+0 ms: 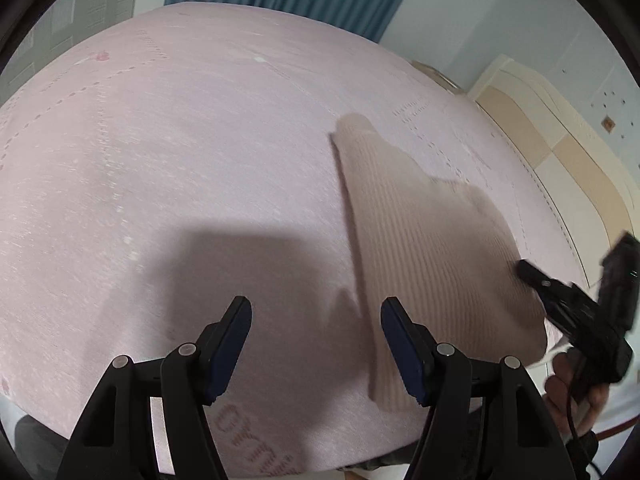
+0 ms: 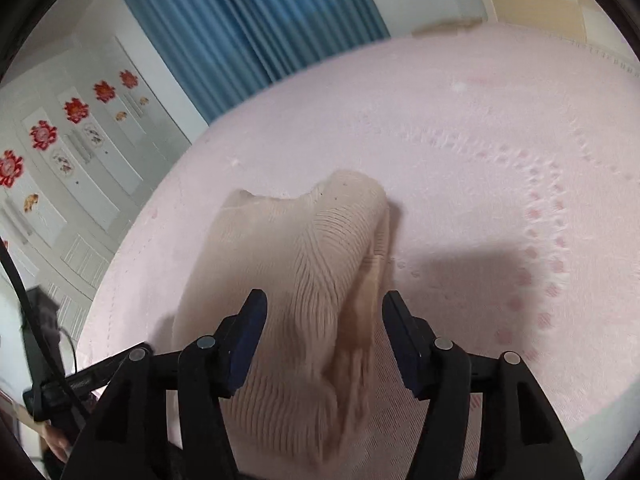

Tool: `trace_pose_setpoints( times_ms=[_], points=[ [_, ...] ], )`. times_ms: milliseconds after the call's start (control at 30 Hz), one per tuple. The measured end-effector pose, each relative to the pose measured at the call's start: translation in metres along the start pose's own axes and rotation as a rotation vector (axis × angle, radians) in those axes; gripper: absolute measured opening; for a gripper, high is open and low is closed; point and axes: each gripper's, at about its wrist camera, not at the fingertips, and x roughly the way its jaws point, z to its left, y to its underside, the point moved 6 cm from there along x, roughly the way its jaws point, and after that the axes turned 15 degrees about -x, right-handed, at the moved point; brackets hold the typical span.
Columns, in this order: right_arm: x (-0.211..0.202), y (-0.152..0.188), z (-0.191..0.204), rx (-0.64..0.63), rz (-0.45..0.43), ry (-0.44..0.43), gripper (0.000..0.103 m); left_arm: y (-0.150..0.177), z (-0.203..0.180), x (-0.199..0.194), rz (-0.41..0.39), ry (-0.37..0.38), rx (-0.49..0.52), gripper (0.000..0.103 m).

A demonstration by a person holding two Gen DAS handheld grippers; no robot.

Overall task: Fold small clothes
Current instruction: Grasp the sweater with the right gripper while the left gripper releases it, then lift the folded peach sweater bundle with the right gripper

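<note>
Close wrist views; shared garment (image 1: pixel 432 240)

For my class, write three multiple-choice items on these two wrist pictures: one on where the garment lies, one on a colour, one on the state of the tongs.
1. Where does the ribbed garment lie?
A. on the pink bedspread
B. on a wooden floor
C. in a basket

2. What colour is the curtain?
A. red
B. blue
C. yellow

3. How do the left tongs stand?
A. shut on the garment
B. shut on nothing
C. open, holding nothing

Answers:
1 A: pink bedspread shows all round the beige knit.
2 B: blue pleats hang behind the bed in both views.
3 C: a wide gap parts the fingers, with only bedspread and the garment's edge beyond. The right tongs are open too.
</note>
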Motion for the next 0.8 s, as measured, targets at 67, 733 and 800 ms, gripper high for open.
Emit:
trace_pose_setpoints(
  times_ms=[67, 733, 800],
  points=[
    [0.025, 0.002, -0.011, 0.067, 0.069, -0.027, 0.059, 0.001, 0.007, -0.003, -0.008, 0.005, -0.011, 0.065],
    [0.058, 0.007, -0.004, 0.289, 0.155, -0.366, 0.037, 0.011, 0.033, -0.037, -0.017, 0.082, -0.143, 0.065],
    [0.044, -0.002, 0.005, 0.283, 0.124, -0.390, 0.036, 0.011, 0.037, -0.045, -0.025, 0.072, -0.145, 0.065]
  ],
)
